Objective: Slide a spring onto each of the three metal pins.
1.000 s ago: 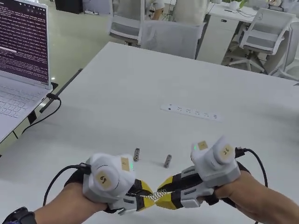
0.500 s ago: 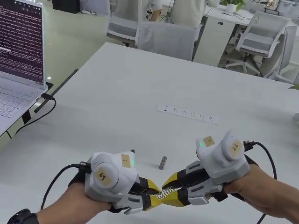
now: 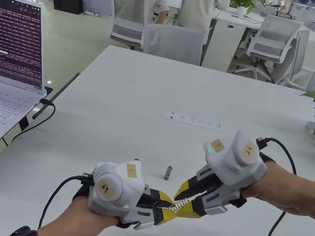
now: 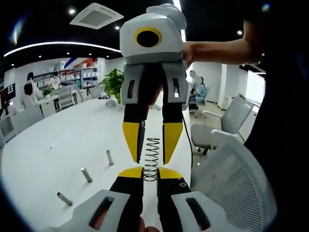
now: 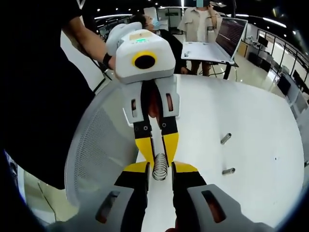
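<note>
as left gripper (image 3: pixel 169 209) faces right gripper (image 3: pixel 187 199), both clamping spring (image 3: pixel 179 202)

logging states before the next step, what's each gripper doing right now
Left gripper: shut on one end of the spring.
Right gripper: shut on the spring's other end.

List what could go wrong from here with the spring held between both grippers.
1. The small steel coil spring looks pinched at its ends by the left gripper and the right gripper; pulling them apart may overstretch it, or it may fly off on release.
2. The short metal pin sits just beyond the gripper tips; a low sweep could knock it.
</note>
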Motion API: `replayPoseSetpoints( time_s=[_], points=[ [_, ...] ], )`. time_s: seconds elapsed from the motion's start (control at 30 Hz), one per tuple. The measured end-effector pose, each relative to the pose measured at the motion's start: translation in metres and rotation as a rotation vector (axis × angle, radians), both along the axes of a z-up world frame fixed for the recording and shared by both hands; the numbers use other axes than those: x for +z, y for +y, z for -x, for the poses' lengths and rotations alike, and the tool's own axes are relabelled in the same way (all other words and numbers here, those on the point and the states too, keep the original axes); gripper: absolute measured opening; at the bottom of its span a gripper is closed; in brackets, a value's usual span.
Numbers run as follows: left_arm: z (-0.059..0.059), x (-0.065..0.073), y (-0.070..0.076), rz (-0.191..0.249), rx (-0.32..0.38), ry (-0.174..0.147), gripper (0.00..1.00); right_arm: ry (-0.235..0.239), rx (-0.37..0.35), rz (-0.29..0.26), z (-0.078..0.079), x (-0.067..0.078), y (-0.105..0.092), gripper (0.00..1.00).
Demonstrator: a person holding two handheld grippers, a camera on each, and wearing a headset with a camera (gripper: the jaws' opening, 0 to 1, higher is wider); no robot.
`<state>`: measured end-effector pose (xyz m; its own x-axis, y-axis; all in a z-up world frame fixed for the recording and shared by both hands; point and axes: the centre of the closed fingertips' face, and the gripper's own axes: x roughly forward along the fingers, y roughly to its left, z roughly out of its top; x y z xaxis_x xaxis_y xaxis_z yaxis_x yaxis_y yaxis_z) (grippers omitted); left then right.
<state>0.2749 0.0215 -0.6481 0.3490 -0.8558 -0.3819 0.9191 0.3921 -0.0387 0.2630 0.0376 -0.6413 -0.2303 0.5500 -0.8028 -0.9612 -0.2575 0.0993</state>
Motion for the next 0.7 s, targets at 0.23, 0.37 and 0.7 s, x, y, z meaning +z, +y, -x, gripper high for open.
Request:
replayPoseSetpoints(
  time_s=[0.23,0.37,0.7],
  points=[
    [-0.003,0.005,-0.005,0.021,0.002,-0.005,0.02,-0.033,0.047,0.037,-0.004,0.007,-0.004,0.15],
    [-0.006,0.009,-0.008,0.031,0.002,-0.009,0.02,-0.051,0.075,0.057,-0.004,0.008,-0.006,0.14],
    [-0.009,0.013,-0.011,0.031,-0.005,-0.020,0.02,-0.082,0.110,0.073,-0.007,0.009,-0.008,0.11]
  ],
)
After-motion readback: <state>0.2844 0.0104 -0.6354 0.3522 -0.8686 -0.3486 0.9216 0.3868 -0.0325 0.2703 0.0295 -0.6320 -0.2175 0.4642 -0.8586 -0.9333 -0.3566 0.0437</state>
